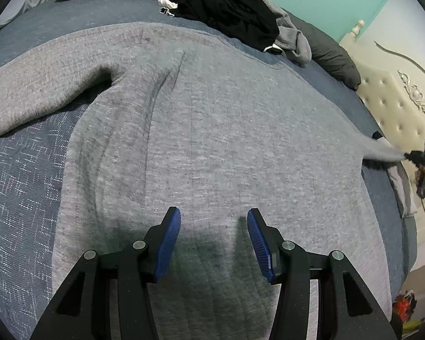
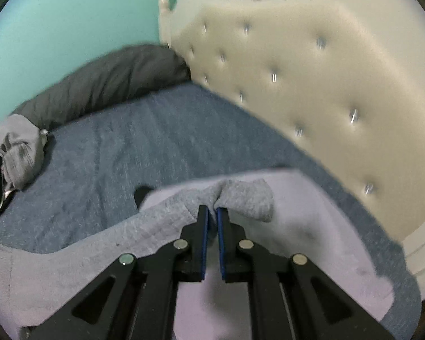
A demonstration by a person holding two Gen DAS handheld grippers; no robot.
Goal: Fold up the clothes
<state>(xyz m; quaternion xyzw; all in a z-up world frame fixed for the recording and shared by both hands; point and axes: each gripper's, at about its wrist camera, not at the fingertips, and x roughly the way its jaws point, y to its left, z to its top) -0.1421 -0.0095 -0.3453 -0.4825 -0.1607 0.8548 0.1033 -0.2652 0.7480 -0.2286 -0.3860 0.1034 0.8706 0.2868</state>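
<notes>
Two grippers were mine at that moment. My left gripper [image 1: 214, 221] hovered over the body of the grey sweater [image 1: 212, 130], its blue pads [image 1: 168, 245] spread wide apart with nothing between them and their shadow falling on the knit just ahead. The sweater lay spread flat across the blue bedspread [image 1: 22, 187], one sleeve [image 1: 36, 96] trailing off to the left, the other pulled out taut toward the right. My right gripper [image 2: 212, 212] was clenched on the cuff of that right sleeve [image 2: 240, 198], the fabric bunched up between the nearly closed pads and a fold of it flopping over to the right. In the left wrist view that same gripper [image 1: 410, 155] showed small at the far right edge, the sleeve stretched to it. Beneath the cuff lay a pale lilac cloth [image 2: 311, 226]. A black garment [image 1: 226, 8] and a lighter grey one [image 1: 291, 36] sat heaped at the far side of the bed, beside a dark grey pillow [image 2: 104, 82] against the tufted cream headboard [image 2: 311, 85].
</notes>
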